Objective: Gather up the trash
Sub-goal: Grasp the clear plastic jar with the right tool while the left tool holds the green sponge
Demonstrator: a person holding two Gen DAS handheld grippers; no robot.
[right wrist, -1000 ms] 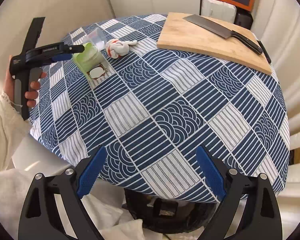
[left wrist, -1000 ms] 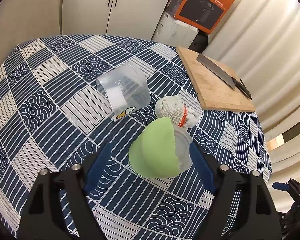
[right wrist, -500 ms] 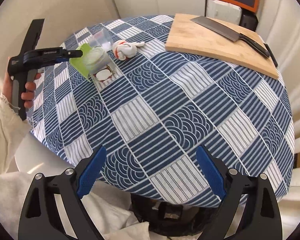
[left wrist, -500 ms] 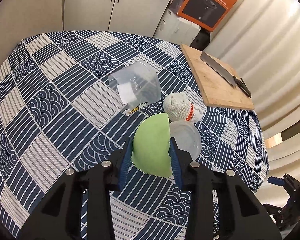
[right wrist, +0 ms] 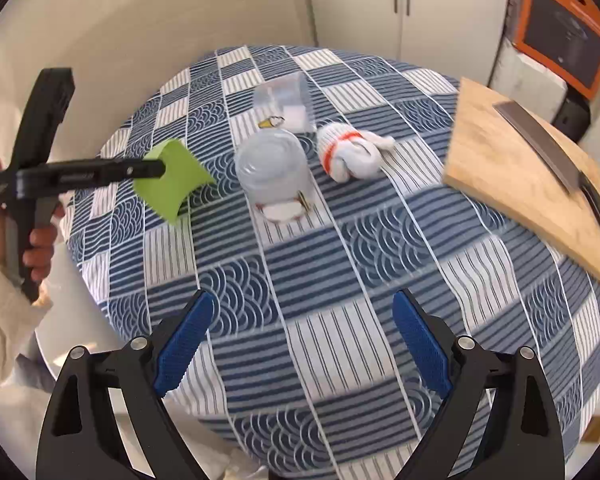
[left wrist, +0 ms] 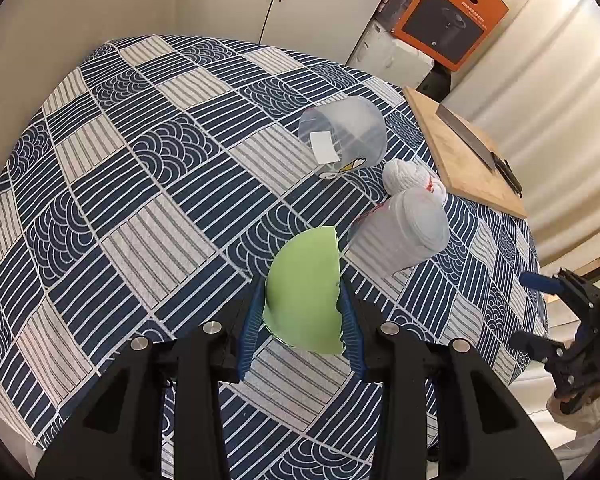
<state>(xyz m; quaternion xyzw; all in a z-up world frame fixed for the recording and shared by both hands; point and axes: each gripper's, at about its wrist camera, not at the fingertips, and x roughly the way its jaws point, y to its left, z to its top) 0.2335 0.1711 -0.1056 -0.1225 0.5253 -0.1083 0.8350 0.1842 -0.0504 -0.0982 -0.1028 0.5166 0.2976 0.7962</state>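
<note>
My left gripper (left wrist: 302, 300) is shut on a curved green paper sleeve (left wrist: 304, 294) and holds it lifted above the table; it also shows in the right wrist view (right wrist: 174, 182). A clear plastic cup (left wrist: 400, 236) lies on its side just right of the sleeve, also in the right wrist view (right wrist: 274, 170). A second clear cup (left wrist: 346, 134) lies farther back. A balled white glove with a red band (left wrist: 410, 178) sits between them. My right gripper (right wrist: 298, 340) is open and empty above the table's near edge.
A wooden cutting board (right wrist: 520, 168) with a cleaver (right wrist: 540, 144) lies at the table's right side. The round table has a blue patterned cloth (left wrist: 140, 184). An orange box (left wrist: 448, 20) and white cabinets stand behind.
My left gripper closed on the green sleeve and lifted it back and left, leaving the clear cup on the table. My right gripper moved in toward the table.
</note>
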